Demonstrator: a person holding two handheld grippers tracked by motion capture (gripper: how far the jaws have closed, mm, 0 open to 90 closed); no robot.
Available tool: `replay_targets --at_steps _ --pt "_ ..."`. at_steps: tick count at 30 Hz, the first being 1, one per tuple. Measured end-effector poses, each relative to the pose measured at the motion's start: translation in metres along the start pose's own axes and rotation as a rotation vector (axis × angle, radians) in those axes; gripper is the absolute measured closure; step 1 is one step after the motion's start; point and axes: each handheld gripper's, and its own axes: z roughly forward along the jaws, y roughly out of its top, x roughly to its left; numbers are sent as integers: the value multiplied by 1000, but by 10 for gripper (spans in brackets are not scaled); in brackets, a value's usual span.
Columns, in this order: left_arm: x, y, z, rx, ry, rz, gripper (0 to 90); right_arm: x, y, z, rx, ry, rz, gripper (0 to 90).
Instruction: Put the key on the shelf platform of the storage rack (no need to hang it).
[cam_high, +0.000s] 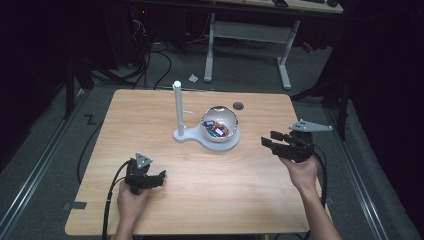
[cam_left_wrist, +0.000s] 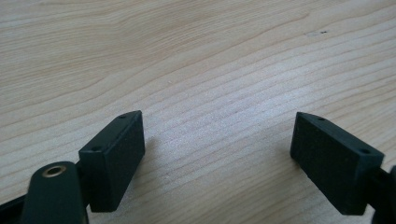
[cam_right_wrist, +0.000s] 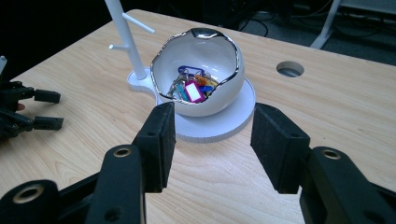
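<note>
A white egg-shaped bowl (cam_high: 220, 122) (cam_right_wrist: 219, 88) with a silver rim holds several coloured key tags (cam_right_wrist: 192, 87). It stands on a white base (cam_right_wrist: 233, 123) joined to an upright white post (cam_high: 177, 107) (cam_right_wrist: 122, 35) with short pegs. My right gripper (cam_high: 268, 139) (cam_right_wrist: 212, 140) is open, held above the table to the right of the bowl and pointed at it, nothing between its jaws. My left gripper (cam_high: 161, 176) (cam_left_wrist: 217, 149) rests low over bare wood near the front left, open and empty.
The wooden table (cam_high: 150, 135) has a round cable hole (cam_high: 238, 105) (cam_right_wrist: 290, 69) behind the bowl. Beyond the far edge stand a white desk frame (cam_high: 250, 35) and cables on the grey floor. In the right gripper view the left gripper (cam_right_wrist: 46, 109) sits at the far left.
</note>
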Motion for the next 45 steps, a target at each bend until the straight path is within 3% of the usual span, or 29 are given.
replay_targets --at_steps 7,11,21,38,45 --pt "0 0 0 0 0 0 182 1 -16 -4 -4 -5 21 507" --pt "0 0 0 0 0 0 182 2 -24 -8 -35 -1 29 511" --pt "0 0 0 0 0 0 182 2 -39 -1 -34 3 52 512" --pt "0 0 0 0 0 0 182 2 -60 29 45 13 70 512" --pt "0 0 0 0 0 0 182 2 -67 43 85 -31 60 511"
